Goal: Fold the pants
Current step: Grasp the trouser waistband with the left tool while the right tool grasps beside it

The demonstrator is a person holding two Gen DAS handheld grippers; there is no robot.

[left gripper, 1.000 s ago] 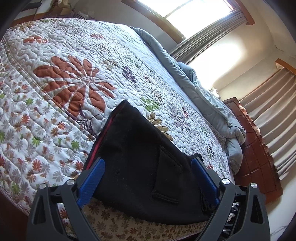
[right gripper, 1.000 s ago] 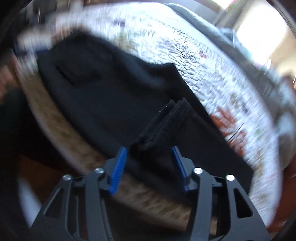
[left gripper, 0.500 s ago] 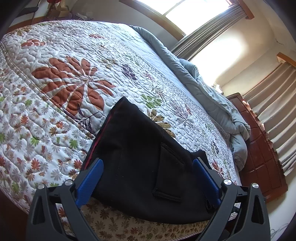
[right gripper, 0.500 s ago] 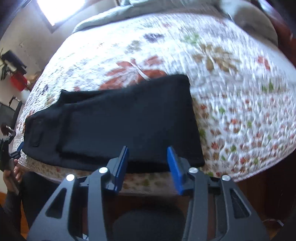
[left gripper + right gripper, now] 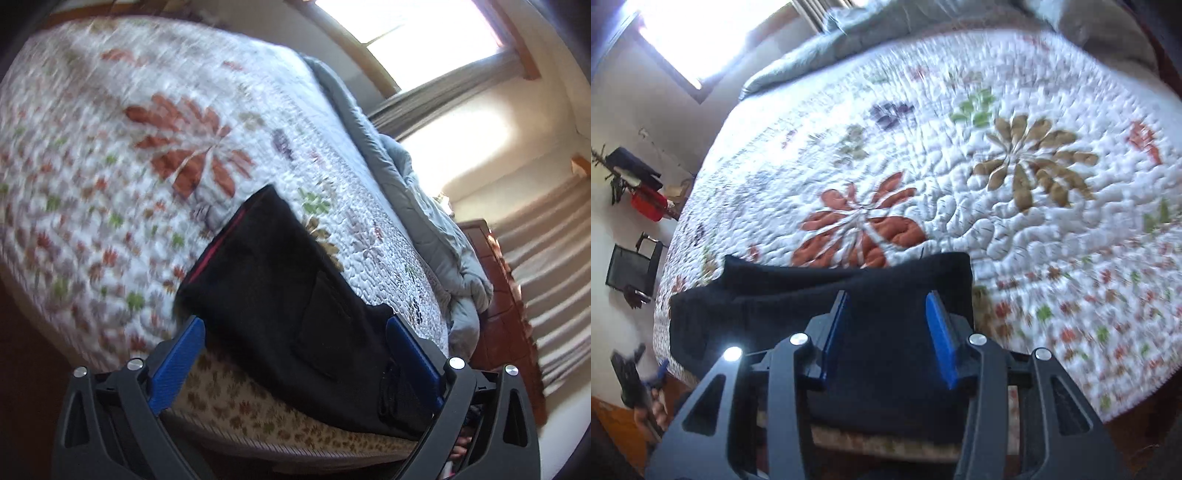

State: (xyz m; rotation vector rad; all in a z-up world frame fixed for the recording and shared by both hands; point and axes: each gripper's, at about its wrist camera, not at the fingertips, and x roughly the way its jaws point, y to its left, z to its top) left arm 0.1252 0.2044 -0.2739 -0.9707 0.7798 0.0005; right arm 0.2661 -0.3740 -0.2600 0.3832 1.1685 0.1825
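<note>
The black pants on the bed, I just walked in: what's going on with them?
A person with a tool in each hand is folding black pants on a floral quilt. The pants lie flat near the bed's edge. The left tool and right tool are both open, gripping nothing.

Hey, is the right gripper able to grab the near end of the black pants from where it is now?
Probably yes. The right gripper has its jaws open, straddling the folded end of the black pants at the edge of the quilt, with nothing visible between them and the fabric.
</note>
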